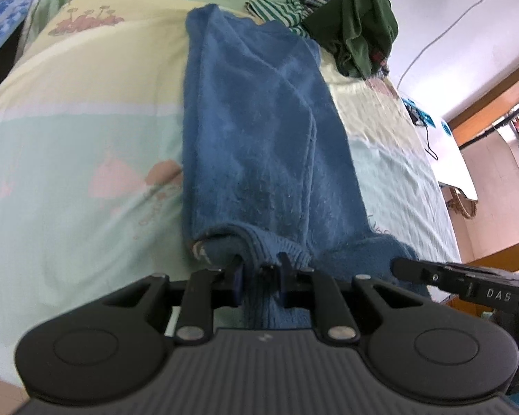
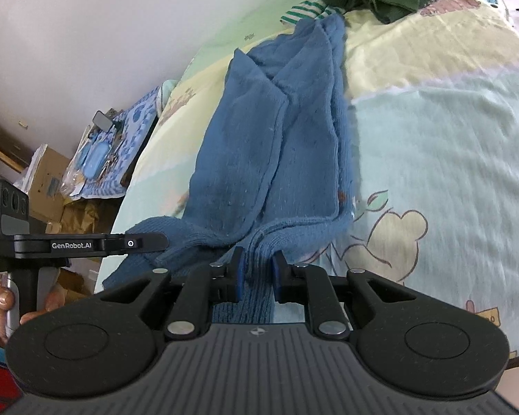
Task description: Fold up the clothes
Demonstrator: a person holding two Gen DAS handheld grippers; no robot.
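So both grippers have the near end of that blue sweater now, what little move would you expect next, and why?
Probably lifting that end and carrying it toward the far end to fold it in half. The left hand-held gripper and right hand-held gripper are each shut on the hem of the blue sweater, which already lies narrowed lengthwise on the bed.

White wall [image 2: 69, 34], pastel cartoon bedsheet [image 1: 69, 173]

The sweater [image 1: 259, 131] lies lengthwise on the bed [image 1: 69, 180], its near hem between the jaws of both grippers [image 1: 259, 266] [image 2: 257, 259] side by side, with a clothes pile [image 1: 349, 20] at its far end.
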